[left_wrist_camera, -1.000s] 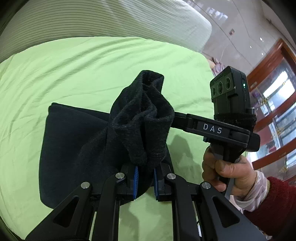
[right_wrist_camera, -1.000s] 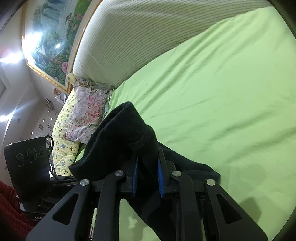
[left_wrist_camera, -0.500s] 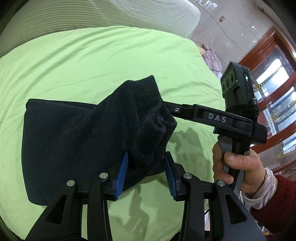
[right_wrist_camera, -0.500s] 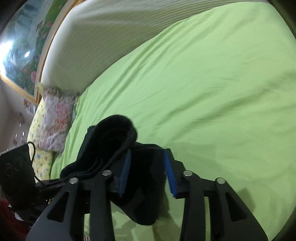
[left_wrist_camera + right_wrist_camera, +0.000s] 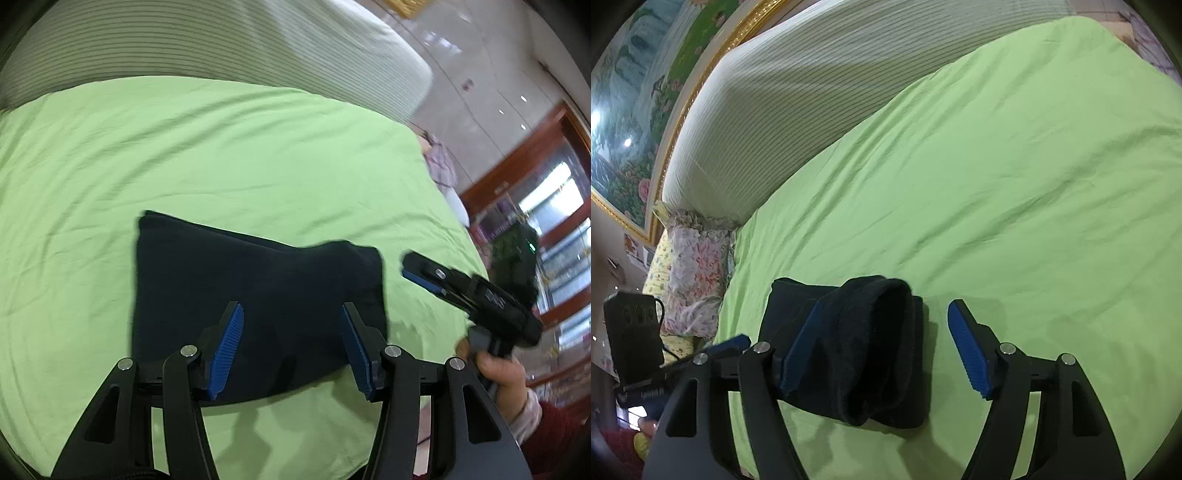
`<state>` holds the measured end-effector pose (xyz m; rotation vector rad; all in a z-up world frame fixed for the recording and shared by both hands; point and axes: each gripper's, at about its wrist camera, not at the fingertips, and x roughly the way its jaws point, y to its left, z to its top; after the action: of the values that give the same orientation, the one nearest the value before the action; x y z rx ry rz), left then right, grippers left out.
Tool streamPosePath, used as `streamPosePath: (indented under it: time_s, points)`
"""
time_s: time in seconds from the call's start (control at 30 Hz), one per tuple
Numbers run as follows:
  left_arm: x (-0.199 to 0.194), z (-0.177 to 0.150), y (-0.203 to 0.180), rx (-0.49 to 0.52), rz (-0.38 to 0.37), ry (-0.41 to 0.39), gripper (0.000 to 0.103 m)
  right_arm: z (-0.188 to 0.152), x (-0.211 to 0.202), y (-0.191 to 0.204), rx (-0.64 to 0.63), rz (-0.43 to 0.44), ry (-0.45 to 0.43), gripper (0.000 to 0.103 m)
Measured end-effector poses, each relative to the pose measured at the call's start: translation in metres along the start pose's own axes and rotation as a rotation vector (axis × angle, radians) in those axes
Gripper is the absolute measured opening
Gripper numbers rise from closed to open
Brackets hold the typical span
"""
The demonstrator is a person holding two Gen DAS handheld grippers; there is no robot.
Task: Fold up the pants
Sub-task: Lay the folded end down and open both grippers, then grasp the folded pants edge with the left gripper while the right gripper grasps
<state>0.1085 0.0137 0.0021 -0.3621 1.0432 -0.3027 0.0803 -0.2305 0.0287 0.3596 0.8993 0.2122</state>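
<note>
Black fleece pants lie folded into a compact block on a lime-green bed sheet, near the bed's front edge, as both handheld tools hang just above them. The left gripper has its jaws spread wide and grasps nothing; its blue pads frame the near edge of the cloth. The right gripper is likewise wide open and empty, one pad beside a thick rolled hem that bulges upward, the other out over bare sheet.

That raised hem looks like the weak spot: the plush fabric appears springy, and with nothing pinning it the top layer could slump or unroll, spoiling the fold. A ribbed pad brushing the nap on the way out might also drag a layer askew, and the bundle sits close enough to the bed's edge to slide if nudged.

Beyond the pants, a striped bolster runs along the far side of the sheet, floral pillows sit at the corner, and a gilt-framed painting hangs behind. Nothing lies between the tools and the cloth.
</note>
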Motion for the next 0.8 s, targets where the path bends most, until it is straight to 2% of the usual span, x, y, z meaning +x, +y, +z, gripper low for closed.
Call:
streamPosePath:
  time_s: [0.13,0.43,0.8]
  points:
    - [-0.008,0.006,0.016,-0.025,0.025,-0.023,0.069,-0.008,0.003,0.012,-0.017,-0.029,0.013,0.077]
    - [0.001,0.015,0.050,-0.119,0.039,0.015,0.071,-0.022,0.016,0.017,-0.018,-0.045,0.053,0.078]
    - [0.015,0.008,0.068,-0.162,0.051,0.071,0.073,-0.028,0.023,0.006,0.034,-0.056,0.085,0.079]
